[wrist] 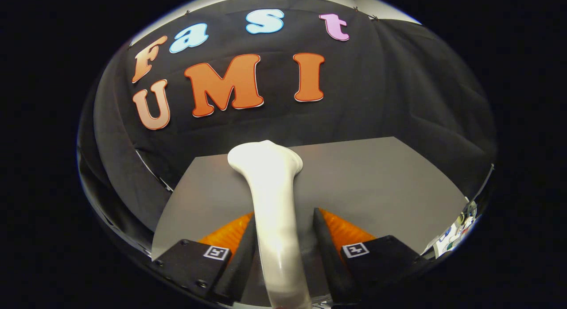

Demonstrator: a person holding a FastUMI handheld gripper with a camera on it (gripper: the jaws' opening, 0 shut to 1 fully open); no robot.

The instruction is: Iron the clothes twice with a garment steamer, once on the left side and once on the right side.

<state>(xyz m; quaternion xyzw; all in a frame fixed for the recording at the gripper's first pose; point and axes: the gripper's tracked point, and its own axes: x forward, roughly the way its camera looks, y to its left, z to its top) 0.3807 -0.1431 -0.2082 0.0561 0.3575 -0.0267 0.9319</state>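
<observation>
Grey bench (376, 180), flat and bare ahead, running back to the black cloth wall. Small clutter (456, 233) off its right end, too small to make out.

White garment steamer (272, 198) lengthwise between the fingers, handle passing back under the camera, flared head beyond the fingertips near the far edge of the bench. Cannot tell whether resting on the bench or lifted clear of it.

Gripper (285, 213) straddling the handle. Left of the two fingers (241, 260) looks to be touching the handle; a dark gap shows beside the right one. Cannot tell whether clamped or only loosely around it.

Probably hard, glossy moulded plastic: stiff, smooth and likely slippery under the pads. Likely some weight out at the head, so expect the front to dip and twist in a loose hold. Rounded, tapering handle, so apt to roll or slide along the grip. Best taken on the narrow waist of the handle, close behind the flare, squarely across, with both fingers firmly on. Not fragile in the hand, but worth keeping off a hard knock against the bench
</observation>
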